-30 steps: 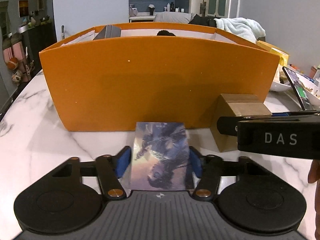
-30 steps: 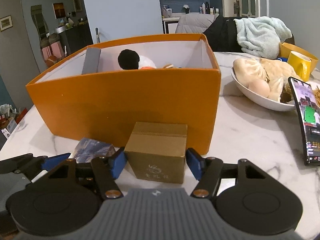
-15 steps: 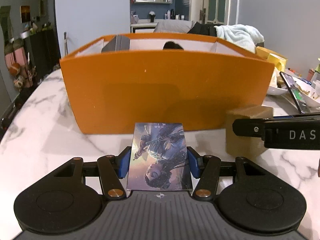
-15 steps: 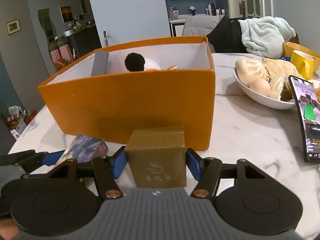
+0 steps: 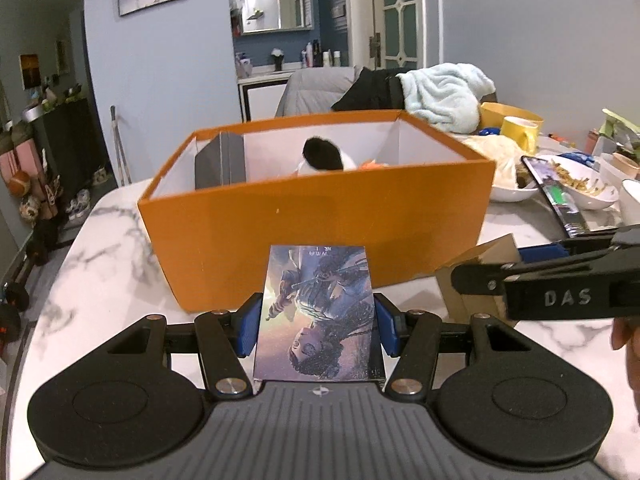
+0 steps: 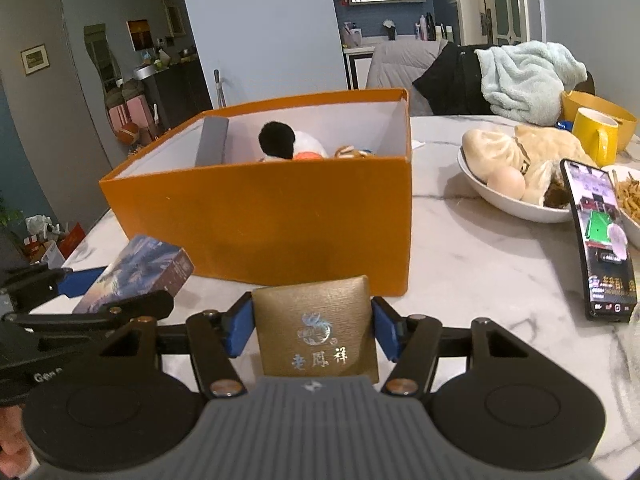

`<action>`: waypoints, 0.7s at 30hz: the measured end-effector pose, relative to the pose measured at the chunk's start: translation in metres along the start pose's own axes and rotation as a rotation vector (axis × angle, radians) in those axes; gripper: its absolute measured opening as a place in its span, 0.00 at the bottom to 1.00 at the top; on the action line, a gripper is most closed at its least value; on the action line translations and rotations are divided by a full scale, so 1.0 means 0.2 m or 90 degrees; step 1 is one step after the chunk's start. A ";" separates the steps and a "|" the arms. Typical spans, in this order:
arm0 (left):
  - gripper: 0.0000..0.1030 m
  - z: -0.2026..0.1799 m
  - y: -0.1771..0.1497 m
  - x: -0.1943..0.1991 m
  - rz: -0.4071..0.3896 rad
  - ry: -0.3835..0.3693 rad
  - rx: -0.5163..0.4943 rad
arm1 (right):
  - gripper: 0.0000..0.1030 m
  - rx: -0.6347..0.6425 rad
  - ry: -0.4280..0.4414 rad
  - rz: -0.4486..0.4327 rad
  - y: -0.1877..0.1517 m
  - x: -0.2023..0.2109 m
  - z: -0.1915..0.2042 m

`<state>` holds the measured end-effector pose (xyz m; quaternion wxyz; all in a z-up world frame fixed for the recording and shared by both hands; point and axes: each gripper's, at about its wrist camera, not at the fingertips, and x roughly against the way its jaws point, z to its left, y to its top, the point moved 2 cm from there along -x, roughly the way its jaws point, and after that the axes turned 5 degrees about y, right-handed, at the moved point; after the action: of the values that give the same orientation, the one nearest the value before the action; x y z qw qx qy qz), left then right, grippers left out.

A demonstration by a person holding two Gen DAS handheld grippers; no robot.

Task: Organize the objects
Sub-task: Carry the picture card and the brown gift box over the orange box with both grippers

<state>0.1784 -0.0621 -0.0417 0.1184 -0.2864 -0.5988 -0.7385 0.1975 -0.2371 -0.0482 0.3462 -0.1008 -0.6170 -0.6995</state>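
Observation:
My left gripper (image 5: 318, 322) is shut on a flat illustrated box (image 5: 318, 312), which its blue pads clamp from both sides. It hangs above the marble just in front of the orange box (image 5: 320, 232). My right gripper (image 6: 314, 330) is shut on a small gold box (image 6: 316, 328) with a printed logo, also held off the table before the orange box's (image 6: 280, 216) near wall. The two grippers are side by side; the illustrated box (image 6: 136, 272) shows at the left of the right wrist view. Inside the orange box stand a grey box (image 6: 212, 140) and a black-and-white plush (image 6: 280, 140).
Right of the orange box on the marble table (image 6: 480, 264) are a white bowl (image 6: 512, 204) of buns and an egg, a lit phone (image 6: 600, 236) and a yellow mug (image 6: 596, 136). A chair draped with a pale towel (image 6: 524, 76) stands behind.
Both grippers have risen and drawn back with their boxes. The gold box has left the table. The inside of the orange box has come into view.

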 end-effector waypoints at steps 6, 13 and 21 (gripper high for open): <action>0.64 0.00 0.13 0.11 -0.038 -0.004 -0.050 | 0.61 0.014 0.010 -0.012 0.06 0.08 0.03; 0.64 0.06 0.32 0.12 -0.049 -0.019 -0.031 | 0.61 0.040 0.024 -0.045 0.25 0.19 0.05; 0.64 0.14 0.56 -0.02 -0.020 -0.017 -0.021 | 0.61 0.085 0.020 -0.090 0.57 0.22 0.07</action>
<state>0.2481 -0.0652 0.0503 0.0942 -0.2883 -0.5927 -0.7461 0.2310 -0.2404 0.0698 0.3118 -0.0229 -0.6623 -0.6809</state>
